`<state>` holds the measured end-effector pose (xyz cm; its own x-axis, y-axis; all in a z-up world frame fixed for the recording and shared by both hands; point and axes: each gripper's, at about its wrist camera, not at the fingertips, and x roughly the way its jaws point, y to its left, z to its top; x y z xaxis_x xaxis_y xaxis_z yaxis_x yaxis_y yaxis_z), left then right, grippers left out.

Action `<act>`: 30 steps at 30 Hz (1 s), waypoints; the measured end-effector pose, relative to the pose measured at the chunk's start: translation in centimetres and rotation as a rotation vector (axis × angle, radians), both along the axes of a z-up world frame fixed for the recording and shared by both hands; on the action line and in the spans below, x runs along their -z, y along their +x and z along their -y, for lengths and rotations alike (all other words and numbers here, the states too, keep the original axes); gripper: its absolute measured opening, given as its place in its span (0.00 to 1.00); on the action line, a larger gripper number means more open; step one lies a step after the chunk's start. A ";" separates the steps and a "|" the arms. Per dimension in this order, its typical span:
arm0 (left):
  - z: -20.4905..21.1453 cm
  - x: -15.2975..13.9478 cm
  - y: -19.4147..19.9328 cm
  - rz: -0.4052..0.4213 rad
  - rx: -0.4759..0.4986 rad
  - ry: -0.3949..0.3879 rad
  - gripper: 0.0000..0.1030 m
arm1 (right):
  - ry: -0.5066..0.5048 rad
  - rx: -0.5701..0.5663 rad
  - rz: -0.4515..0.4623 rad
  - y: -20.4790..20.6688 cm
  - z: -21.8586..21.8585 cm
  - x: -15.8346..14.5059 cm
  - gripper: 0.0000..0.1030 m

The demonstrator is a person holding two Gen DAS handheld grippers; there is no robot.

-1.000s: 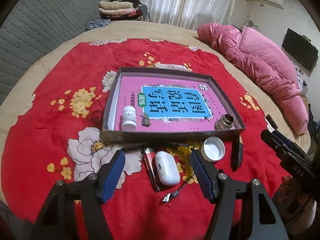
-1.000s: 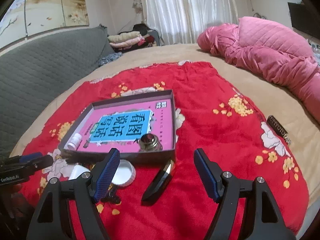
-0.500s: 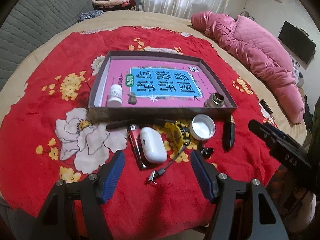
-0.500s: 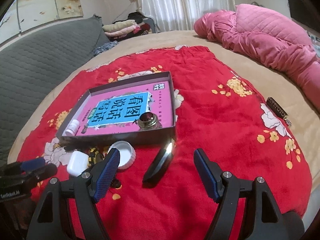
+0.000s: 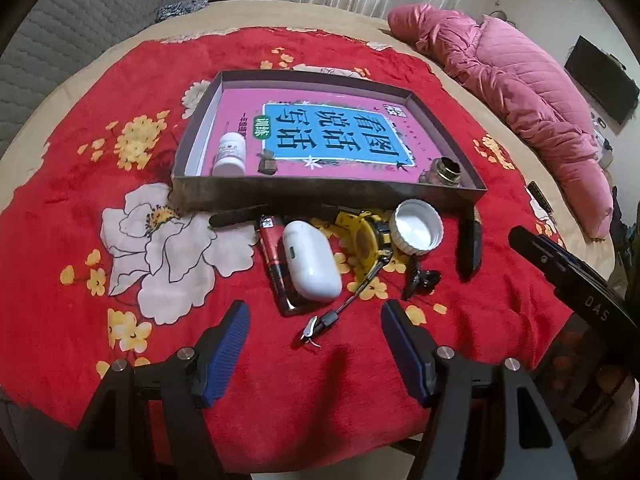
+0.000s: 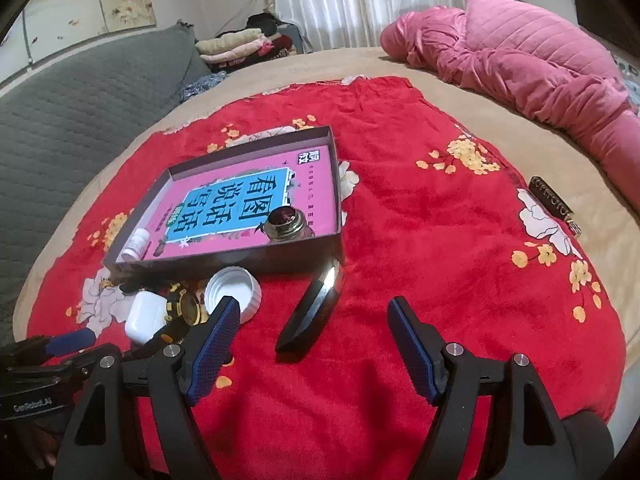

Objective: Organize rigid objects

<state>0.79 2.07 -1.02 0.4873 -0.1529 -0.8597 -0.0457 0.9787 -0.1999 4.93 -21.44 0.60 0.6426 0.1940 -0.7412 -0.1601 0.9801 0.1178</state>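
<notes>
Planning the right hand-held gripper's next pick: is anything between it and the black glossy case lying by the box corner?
Nothing visible. The right hand-held gripper is open, and only bare red blanket separates it from the black case. The white cap lies off to the left.

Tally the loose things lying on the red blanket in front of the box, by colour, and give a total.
White: 2, the earbud case and the bottle cap
Black: 3, the slim case, the clip and the pen
Red: 1, the lighter
Yellow: 1, the watch
Total: 7
</notes>
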 end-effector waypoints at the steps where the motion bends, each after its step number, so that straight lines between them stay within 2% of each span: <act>1: -0.2 0.1 0.0 -0.002 -0.006 0.000 0.65 | 0.001 0.000 -0.001 0.0 0.0 0.0 0.75; 10: -1.2 0.3 0.1 -0.004 -0.033 -0.006 0.66 | -0.010 0.007 0.001 0.2 0.1 0.2 0.75; 21: -0.1 0.9 0.8 -0.007 0.007 -0.020 0.65 | -0.009 0.031 -0.032 0.8 0.9 1.4 0.75; 30: 0.0 1.0 1.3 -0.002 -0.002 -0.013 0.65 | -0.009 0.018 -0.044 1.2 0.7 2.0 0.75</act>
<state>2.11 2.08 -2.03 0.4857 -0.1627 -0.8588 -0.0482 0.9760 -0.2122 6.17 -22.09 -1.37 0.6125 0.1754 -0.7708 -0.1368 0.9839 0.1151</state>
